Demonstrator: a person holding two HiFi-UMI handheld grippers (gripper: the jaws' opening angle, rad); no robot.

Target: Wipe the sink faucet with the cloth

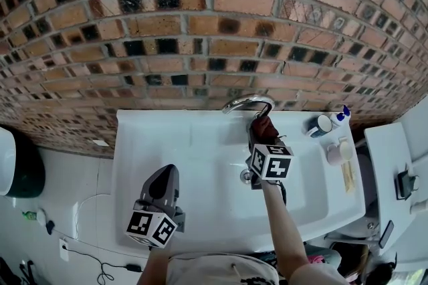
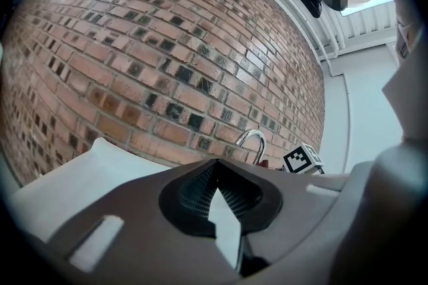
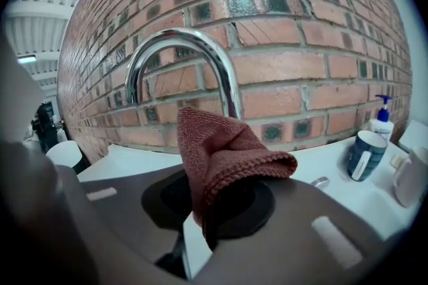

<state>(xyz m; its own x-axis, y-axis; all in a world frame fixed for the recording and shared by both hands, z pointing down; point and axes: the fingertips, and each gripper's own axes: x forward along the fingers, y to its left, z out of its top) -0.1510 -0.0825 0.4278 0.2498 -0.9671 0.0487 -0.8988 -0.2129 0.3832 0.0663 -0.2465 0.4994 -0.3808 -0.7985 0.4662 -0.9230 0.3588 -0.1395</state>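
Right gripper (image 3: 212,213): jaws clamped on the cloth (image 3: 224,156), a rust-red knitted rag. The rag is pinched at its lower fold and bunches up above the jaw tips, its loose end drooping toward 3 o'clock in the right gripper view.

In the head view, the cloth (image 1: 265,126) projects from the gripper's front end at 12 o'clock from its marker cube. It sits directly under the arch of the faucet (image 1: 247,102). Contact between cloth and faucet cannot be confirmed; in the right gripper view the cloth covers the lower part of the chrome upright.

The faucet stands at the 12 o'clock edge of the white sink (image 1: 134,143), against the brick wall (image 1: 167,23).

Left gripper (image 1: 164,178): jaws drawn together with nothing between them, positioned over the sink's 7 o'clock area, well apart from the faucet.

A blue mug (image 1: 322,124) and a pump bottle (image 1: 342,116) stand at 3 o'clock from the faucet.
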